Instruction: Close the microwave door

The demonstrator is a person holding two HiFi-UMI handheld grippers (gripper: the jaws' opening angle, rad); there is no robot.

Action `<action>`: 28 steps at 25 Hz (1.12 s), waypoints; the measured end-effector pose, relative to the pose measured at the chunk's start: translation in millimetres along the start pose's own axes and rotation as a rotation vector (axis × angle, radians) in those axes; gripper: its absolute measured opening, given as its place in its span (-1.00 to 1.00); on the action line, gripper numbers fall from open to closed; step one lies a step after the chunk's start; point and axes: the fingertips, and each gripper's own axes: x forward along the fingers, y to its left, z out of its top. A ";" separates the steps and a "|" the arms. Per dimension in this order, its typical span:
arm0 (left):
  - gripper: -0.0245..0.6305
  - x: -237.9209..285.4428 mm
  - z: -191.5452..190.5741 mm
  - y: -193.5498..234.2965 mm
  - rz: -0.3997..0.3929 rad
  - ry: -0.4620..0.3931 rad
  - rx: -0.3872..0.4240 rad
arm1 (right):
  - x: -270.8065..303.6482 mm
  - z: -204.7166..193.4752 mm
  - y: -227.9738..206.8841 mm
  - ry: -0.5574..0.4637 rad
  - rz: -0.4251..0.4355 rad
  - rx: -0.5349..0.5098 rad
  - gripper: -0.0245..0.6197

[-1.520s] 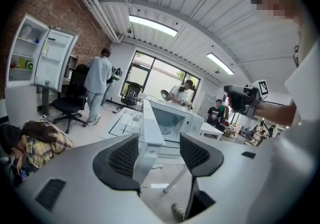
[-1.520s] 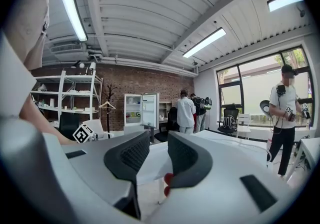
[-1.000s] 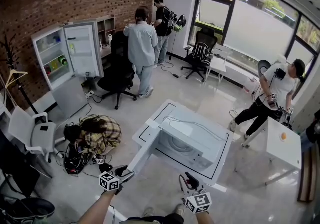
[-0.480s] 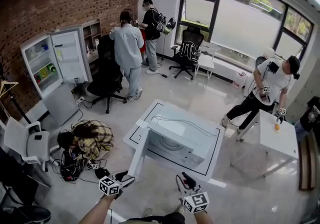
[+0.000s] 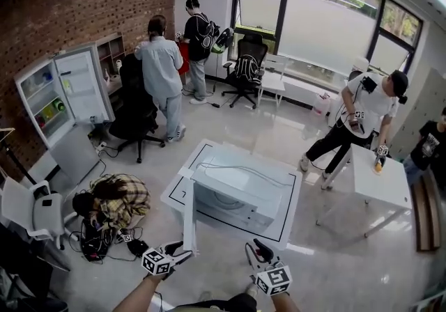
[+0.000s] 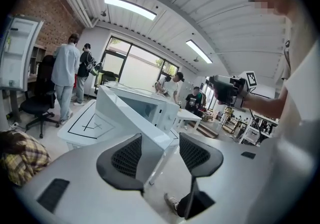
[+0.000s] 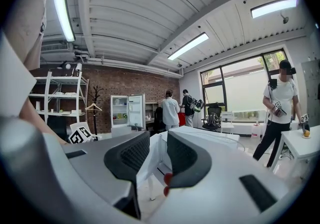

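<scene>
Left hand-held gripper: released, jaws wide apart. Since a second ago it has come up level with the free edge of the microwave door. In the left gripper view the door's lower corner now sits in the gap between the pads; contact cannot be confirmed from any view.

Door: still open, swung out from the microwave toward the person, seen nearly edge-on from the head view. No visible change in its angle over the last second. The wearer's viewpoint has shifted, so the whole room sits differently in frame.

Microwave: stands on the low white surface, inside the black marked outline.

Right hand-held gripper: jaws also apart and holding nothing, held back from the microwave front; its own view shows the door only at a distance through the gap.

Judgement: approach done, closing not yet begun. The left unit is placed to push the door's outer edge toward the cavity.
</scene>
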 end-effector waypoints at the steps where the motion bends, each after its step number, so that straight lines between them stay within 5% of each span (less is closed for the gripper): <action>1: -0.17 4.1 1.0 -2.5 -0.008 0.007 0.006 | -1.4 1.0 -3.0 -0.003 -0.006 0.001 -0.59; 28: -0.17 121.5 25.9 -51.7 -0.154 0.065 0.034 | -52.0 4.2 -86.0 -0.012 -0.135 0.022 -0.59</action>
